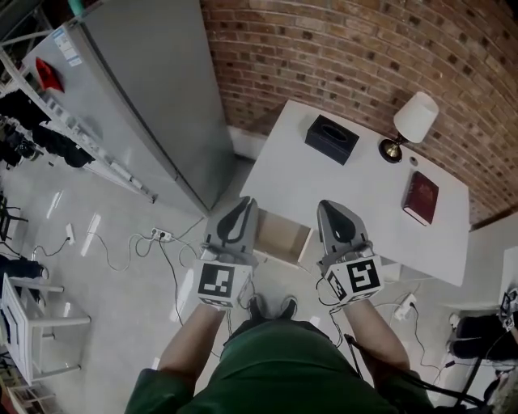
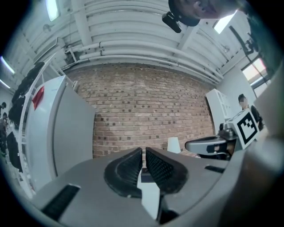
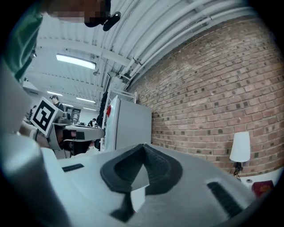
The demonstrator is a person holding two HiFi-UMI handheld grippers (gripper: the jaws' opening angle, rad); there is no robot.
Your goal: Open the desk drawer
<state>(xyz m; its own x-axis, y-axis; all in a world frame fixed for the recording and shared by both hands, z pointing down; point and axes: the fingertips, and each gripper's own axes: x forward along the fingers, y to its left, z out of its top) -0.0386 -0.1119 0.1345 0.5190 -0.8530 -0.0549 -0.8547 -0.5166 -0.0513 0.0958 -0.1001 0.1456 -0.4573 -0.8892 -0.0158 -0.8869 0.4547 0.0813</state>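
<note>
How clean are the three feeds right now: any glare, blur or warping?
Head view: even light, sharp; the brick wall bows at the edges, the open drawer reads clearly. Left gripper view: heavy fisheye, dark corners, light strip blown out. Right gripper view: same fisheye, ceiling light glares, table lamp is sharp.

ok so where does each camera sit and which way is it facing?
Head view: on the person's head, looking down at the white desk and open wooden drawer; shows left gripper, right gripper, forearms, shoes.
Left gripper view: on the left gripper, facing the red brick wall; shows its own jaws, right gripper at right.
Right gripper view: on the right gripper, same wall; own jaws, left gripper at left.
Shared: all show the white table lamp.
</note>
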